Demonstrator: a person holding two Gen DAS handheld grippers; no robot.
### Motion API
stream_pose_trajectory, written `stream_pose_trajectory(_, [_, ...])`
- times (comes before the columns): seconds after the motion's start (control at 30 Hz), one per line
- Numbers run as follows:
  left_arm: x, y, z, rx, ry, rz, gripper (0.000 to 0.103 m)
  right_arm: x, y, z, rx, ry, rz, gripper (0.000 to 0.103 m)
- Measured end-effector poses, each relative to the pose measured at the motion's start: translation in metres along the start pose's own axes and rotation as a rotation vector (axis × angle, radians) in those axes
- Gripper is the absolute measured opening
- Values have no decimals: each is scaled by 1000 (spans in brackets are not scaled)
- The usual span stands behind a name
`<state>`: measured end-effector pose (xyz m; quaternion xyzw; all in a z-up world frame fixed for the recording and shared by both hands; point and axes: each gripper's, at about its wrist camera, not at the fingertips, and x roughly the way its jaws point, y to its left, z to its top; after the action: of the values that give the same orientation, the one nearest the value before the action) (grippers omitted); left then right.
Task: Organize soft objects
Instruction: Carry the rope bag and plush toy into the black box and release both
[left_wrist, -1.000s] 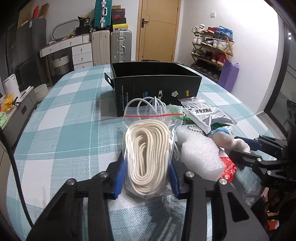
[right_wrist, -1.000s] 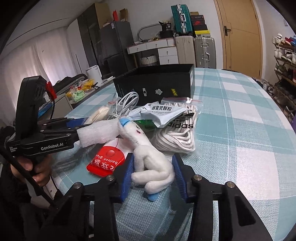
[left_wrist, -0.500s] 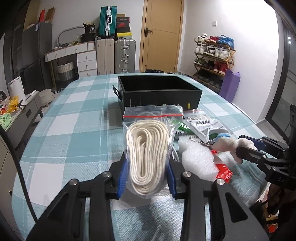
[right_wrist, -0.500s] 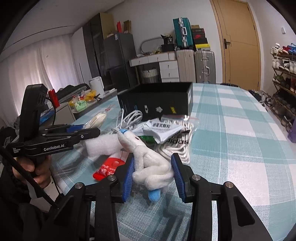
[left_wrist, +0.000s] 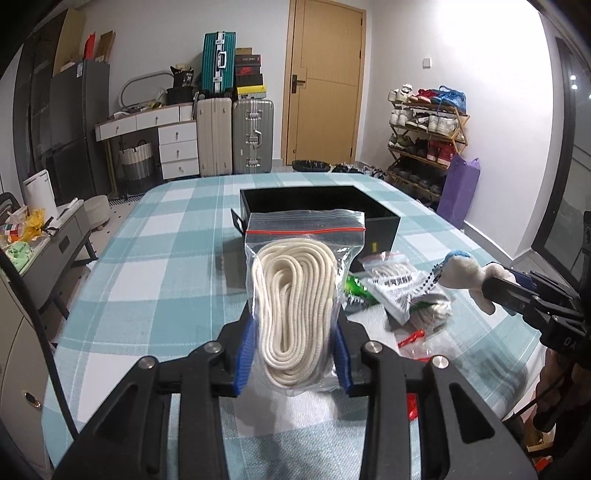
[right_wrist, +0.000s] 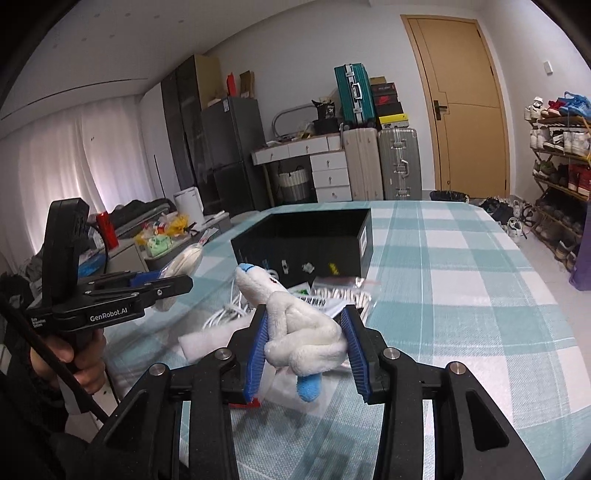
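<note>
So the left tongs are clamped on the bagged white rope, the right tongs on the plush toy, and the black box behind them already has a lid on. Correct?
Not quite. The black box has no lid: the left wrist view shows its open top. The rest holds: the left tongs are clamped on the bagged white rope, and the right tongs on the plush toy.

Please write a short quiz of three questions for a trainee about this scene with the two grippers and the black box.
1. True or false: the left gripper is shut on a bag of rope.
2. What does the right gripper hold? A) cable B) plush toy C) foam
3. The black box is open at the ____.

Key: 1 true; 2 B; 3 top.
</note>
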<state>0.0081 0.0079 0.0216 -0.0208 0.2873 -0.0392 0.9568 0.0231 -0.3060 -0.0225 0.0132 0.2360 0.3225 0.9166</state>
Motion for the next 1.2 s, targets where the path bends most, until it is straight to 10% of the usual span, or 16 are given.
stream_pose_trajectory(1.2, [34,5,74,17,-69,59,35,47,-12,95,55,-34,-34,39])
